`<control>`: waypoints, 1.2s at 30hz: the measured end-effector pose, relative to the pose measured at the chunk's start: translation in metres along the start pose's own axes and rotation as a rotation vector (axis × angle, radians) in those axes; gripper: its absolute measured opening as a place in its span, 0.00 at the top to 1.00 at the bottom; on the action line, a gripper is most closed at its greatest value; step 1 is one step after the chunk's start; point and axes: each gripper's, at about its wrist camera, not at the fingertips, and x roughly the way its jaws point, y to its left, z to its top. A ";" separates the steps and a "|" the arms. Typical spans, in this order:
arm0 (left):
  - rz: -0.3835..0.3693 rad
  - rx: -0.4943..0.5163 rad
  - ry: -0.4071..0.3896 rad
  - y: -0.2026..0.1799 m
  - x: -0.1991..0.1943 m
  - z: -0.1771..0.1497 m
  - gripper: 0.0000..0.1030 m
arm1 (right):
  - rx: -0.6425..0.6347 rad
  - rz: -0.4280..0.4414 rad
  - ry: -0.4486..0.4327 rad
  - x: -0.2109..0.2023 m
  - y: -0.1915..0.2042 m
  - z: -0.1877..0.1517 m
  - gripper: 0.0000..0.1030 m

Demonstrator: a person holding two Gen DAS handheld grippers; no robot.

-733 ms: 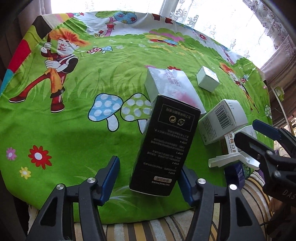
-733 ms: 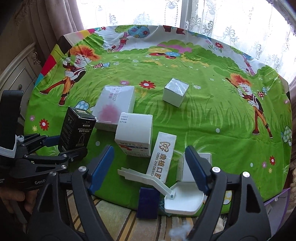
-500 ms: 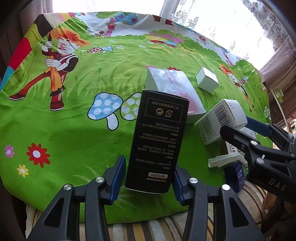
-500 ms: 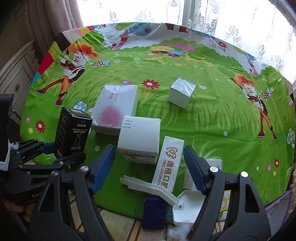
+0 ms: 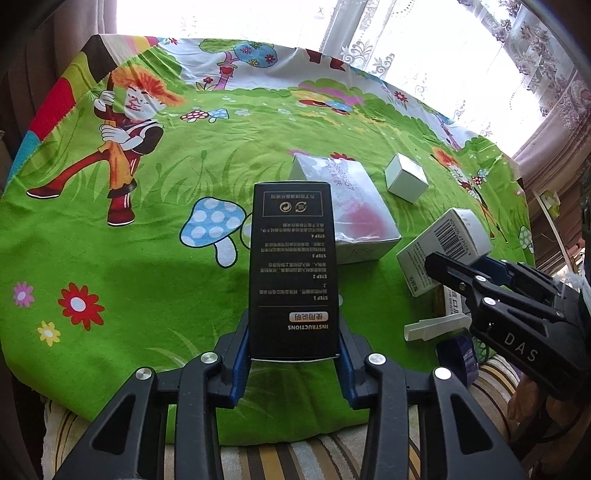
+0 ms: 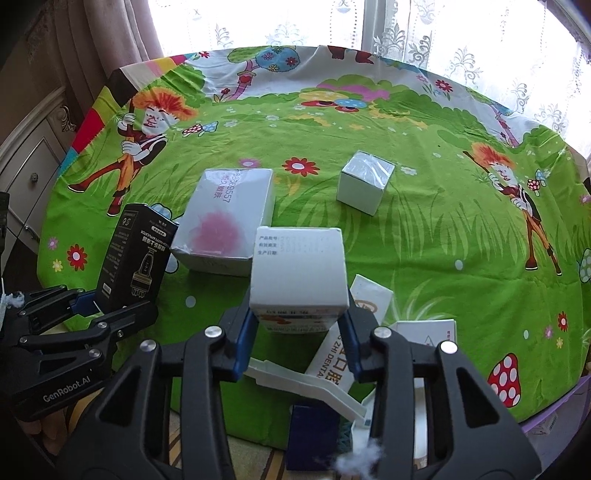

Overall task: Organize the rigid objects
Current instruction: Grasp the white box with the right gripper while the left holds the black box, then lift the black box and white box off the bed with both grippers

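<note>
Two grippers, each clamped on a box. Left gripper (image 5: 294,354): blue pads pressed against both sides of the tall black box (image 5: 293,266), held upright near the front edge of the green cartoon tablecloth (image 5: 110,266); white "INSTRUCTIONS" text reads upside down on the face toward the camera. Right gripper (image 6: 297,325): pads closed on the lower sides of a white cube-shaped carton (image 6: 298,273), printed lines on its top face, a barcode on the side seen from the left wrist.

Nearest the table edge, beneath the right gripper: a dark blue box (image 6: 314,435), a white plastic piece with a long flat arm (image 6: 306,384), and a narrow white dental box (image 6: 347,332) lying flat, partly hidden. Another flat white box (image 6: 428,330) just right of it.

Behind the held carton: a large white box with a pink blotch (image 6: 227,221) lying flat, just beside the black box. Farther back and well apart: a small white cube (image 6: 365,181).

Beyond the table: lace curtains (image 6: 461,33), bright window behind.
</note>
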 end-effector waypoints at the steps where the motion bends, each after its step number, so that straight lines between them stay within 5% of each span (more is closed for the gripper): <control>1: 0.004 0.002 -0.011 -0.001 -0.003 -0.001 0.61 | 0.002 0.002 -0.012 -0.003 0.000 0.000 0.57; 17: 0.047 0.057 -0.114 -0.039 -0.042 -0.009 0.61 | 0.049 0.015 -0.116 -0.051 -0.024 -0.017 0.57; 36: -0.041 0.192 -0.099 -0.129 -0.063 -0.034 0.61 | 0.175 -0.001 -0.176 -0.118 -0.083 -0.066 0.57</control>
